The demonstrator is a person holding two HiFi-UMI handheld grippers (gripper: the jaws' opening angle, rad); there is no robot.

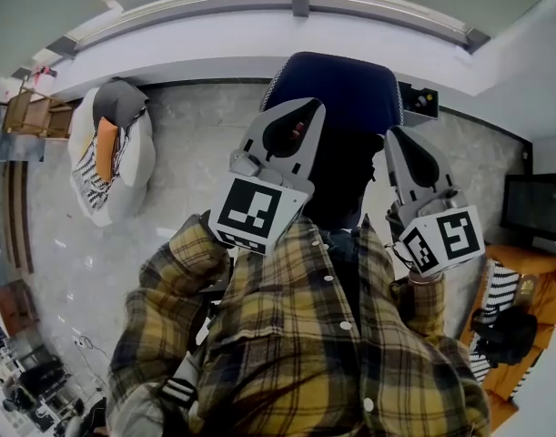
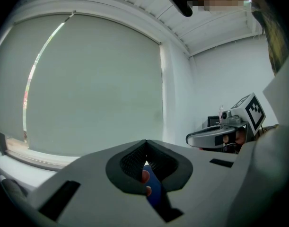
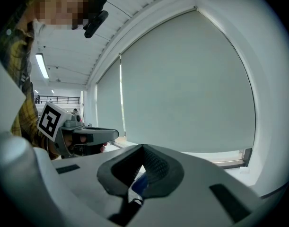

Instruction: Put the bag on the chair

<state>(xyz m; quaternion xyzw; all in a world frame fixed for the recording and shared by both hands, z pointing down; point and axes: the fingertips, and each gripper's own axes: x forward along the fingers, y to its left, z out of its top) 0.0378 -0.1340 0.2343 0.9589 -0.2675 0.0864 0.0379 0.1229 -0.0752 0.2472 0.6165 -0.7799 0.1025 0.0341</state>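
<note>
A navy blue chair (image 1: pixel 337 89) stands straight ahead of me on the pale floor. Just below it, between my two grippers, lies a black mass (image 1: pixel 343 185); I cannot tell whether it is the bag or part of the chair. My left gripper (image 1: pixel 307 107) is raised in front of the chair, jaws shut tip to tip (image 2: pixel 145 143). My right gripper (image 1: pixel 394 137) is raised beside it, also shut (image 3: pixel 143 148). No thing shows pinched between either pair of pads; only a blue patch shows through the gap behind them.
A white beanbag (image 1: pixel 109 157) with orange and striped things on it lies at the left. At the right stand a dark screen (image 1: pixel 537 208), orange furniture with striped cushions (image 1: pixel 510 289) and a black bundle (image 1: pixel 505 335). Window blinds (image 2: pixel 92 79) fill the wall ahead.
</note>
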